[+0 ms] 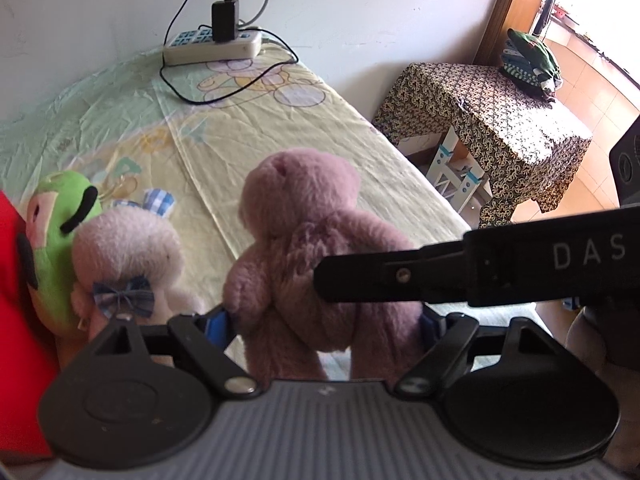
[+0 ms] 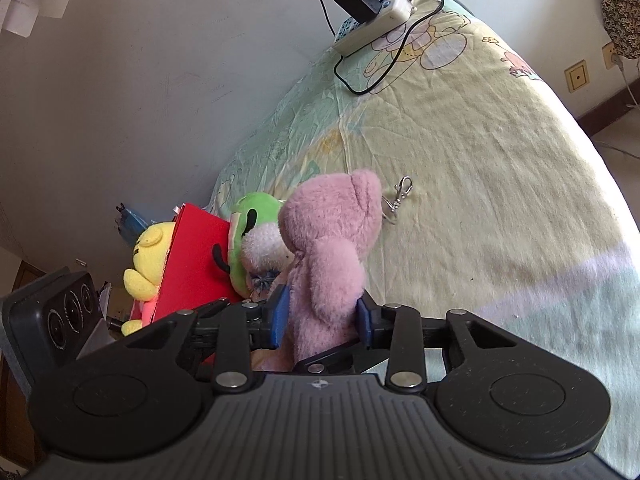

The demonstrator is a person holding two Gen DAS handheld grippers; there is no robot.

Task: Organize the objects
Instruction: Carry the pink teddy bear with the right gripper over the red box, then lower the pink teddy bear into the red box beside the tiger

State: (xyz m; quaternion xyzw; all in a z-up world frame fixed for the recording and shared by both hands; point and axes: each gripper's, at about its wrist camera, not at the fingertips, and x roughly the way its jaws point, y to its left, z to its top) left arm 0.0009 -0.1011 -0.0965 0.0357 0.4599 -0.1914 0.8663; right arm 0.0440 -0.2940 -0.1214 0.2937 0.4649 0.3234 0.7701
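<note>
A mauve-pink plush bear is held upright above the bed, its back to both cameras. My left gripper is shut on its lower body, with a blue pad pressed in on each side. My right gripper is shut on the same bear around its middle. One black right finger reaches in from the right across the bear's side. Left of the bear sit a pale plush with a blue bow, a green plush and a red box.
A yellow plush sits behind the red box. A power strip with a charger and cable lies at the far end of the bed, and a metal key clip lies on the sheet. A cloth-covered side table bearing folded clothes stands at the right.
</note>
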